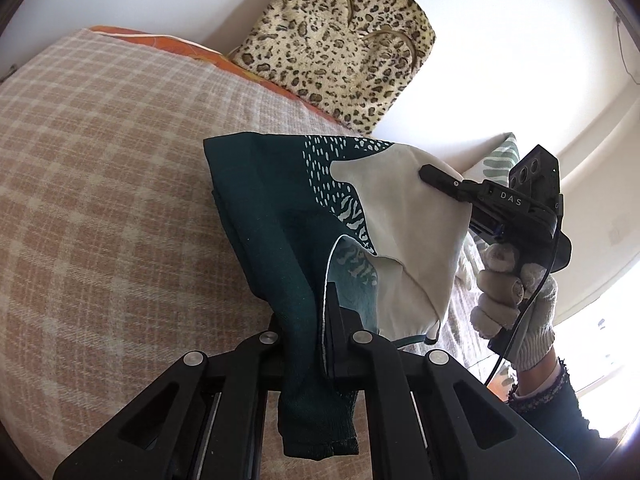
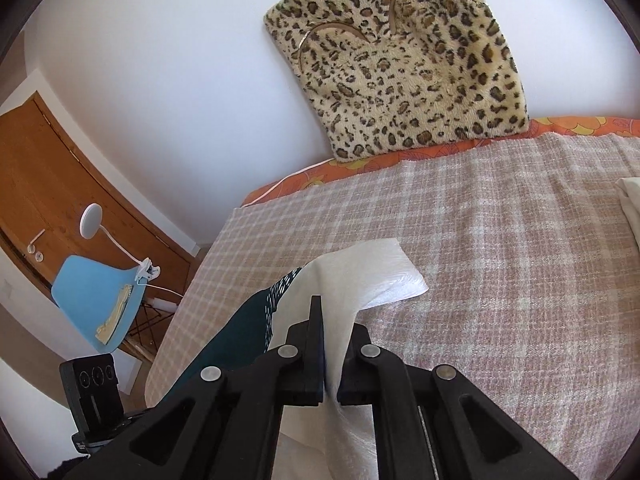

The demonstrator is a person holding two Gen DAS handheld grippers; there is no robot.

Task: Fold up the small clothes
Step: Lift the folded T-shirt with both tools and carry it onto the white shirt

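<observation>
A small garment (image 1: 304,216), dark teal with cream patches and white dashes, hangs stretched between both grippers above the checked bed. My left gripper (image 1: 316,320) is shut on its teal edge, and a fold of cloth hangs down between the fingers. My right gripper (image 1: 430,172) pinches the cream part at the right, held by a gloved hand (image 1: 508,296). In the right wrist view my right gripper (image 2: 330,344) is shut on the cream cloth (image 2: 360,272), with the teal part (image 2: 244,328) to the left.
A beige and pink checked blanket (image 2: 500,280) covers the bed. A leopard-print cushion (image 2: 404,60) leans on the white wall. A blue chair (image 2: 96,304) with a clip lamp and a wooden door (image 2: 60,176) stand left. A cream item (image 2: 630,208) lies at the right edge.
</observation>
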